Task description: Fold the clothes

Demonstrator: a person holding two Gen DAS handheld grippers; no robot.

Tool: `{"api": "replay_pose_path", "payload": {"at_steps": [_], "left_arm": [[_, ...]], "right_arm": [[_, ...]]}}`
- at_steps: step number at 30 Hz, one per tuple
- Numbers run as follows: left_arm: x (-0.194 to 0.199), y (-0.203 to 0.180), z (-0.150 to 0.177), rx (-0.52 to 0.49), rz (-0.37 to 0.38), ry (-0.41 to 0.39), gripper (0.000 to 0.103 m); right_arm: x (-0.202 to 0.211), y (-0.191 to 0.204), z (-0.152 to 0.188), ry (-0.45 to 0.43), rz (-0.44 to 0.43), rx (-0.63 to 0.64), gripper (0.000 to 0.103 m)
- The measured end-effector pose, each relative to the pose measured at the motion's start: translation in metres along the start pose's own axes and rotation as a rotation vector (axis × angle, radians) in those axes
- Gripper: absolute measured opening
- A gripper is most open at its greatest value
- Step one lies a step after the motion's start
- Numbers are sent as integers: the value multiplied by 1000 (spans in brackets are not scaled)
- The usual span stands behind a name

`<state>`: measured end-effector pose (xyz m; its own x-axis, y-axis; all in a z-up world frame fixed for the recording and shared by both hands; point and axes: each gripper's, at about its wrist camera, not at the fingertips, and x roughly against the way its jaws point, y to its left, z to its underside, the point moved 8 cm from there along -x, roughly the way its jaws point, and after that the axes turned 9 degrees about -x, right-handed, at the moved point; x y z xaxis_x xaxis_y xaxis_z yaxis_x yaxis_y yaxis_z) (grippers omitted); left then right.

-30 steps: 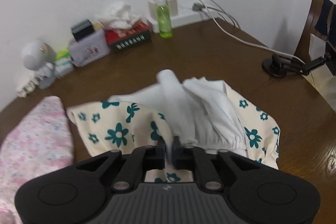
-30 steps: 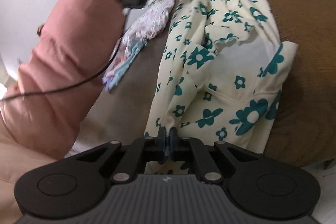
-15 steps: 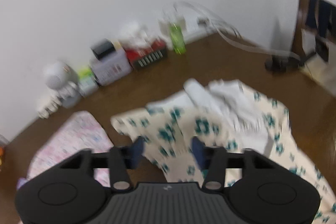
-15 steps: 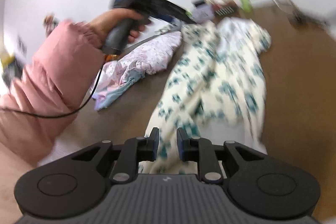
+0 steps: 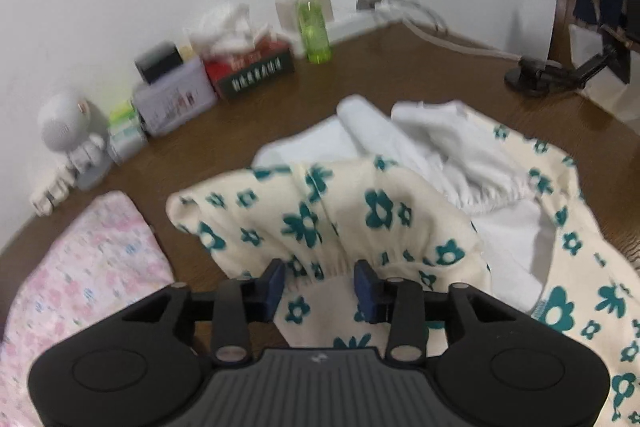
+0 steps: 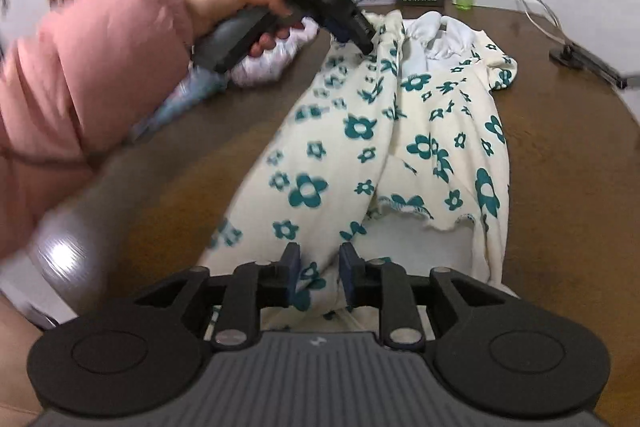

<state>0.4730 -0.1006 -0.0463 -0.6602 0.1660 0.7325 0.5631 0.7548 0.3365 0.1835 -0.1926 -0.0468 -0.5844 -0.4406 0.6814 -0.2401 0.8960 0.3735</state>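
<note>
A cream garment with teal flowers (image 5: 360, 211) and a white lining lies lengthwise on the brown table (image 5: 420, 75). In the left wrist view its gathered edge sits between the fingers of my left gripper (image 5: 320, 285), whose jaws are opening and whose pads stand clear of the cloth. The right wrist view shows the garment (image 6: 400, 147) running away from my right gripper (image 6: 319, 273). Its jaws are opening too, with the near end of the cloth lying loose between them. My left gripper (image 6: 360, 35) hangs over the far end, held by a hand in a pink sleeve (image 6: 100, 67).
A folded pink floral garment (image 5: 80, 267) lies left of the cream one. Along the wall stand a white robot figure (image 5: 68, 131), a tin (image 5: 172, 99), a tissue box (image 5: 252, 67) and a green bottle (image 5: 316, 31). Cables and a black stand (image 5: 536, 79) are at the back right.
Both grippers were shut on the ends of the floral garment and have opened, letting it go. The garment now lies stretched out on the table. The right gripper has risen and rolled.
</note>
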Motion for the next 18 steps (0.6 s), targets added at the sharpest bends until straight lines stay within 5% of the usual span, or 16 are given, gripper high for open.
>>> {"api": "replay_pose_path", "payload": {"at_steps": [5, 11, 16, 18], "left_arm": [[5, 2, -8, -35, -46, -20, 44], [-20, -16, -1, -72, -67, 44, 35], [-18, -26, 0, -153, -99, 86, 27], [-15, -31, 5, -200, -124, 108, 22]], "right_arm": [[8, 22, -7, -16, -37, 52, 42], [-25, 50, 7, 121, 22, 207, 49], [-38, 59, 19, 184, 96, 356, 44], [-33, 55, 20, 205, 96, 389, 27]]}}
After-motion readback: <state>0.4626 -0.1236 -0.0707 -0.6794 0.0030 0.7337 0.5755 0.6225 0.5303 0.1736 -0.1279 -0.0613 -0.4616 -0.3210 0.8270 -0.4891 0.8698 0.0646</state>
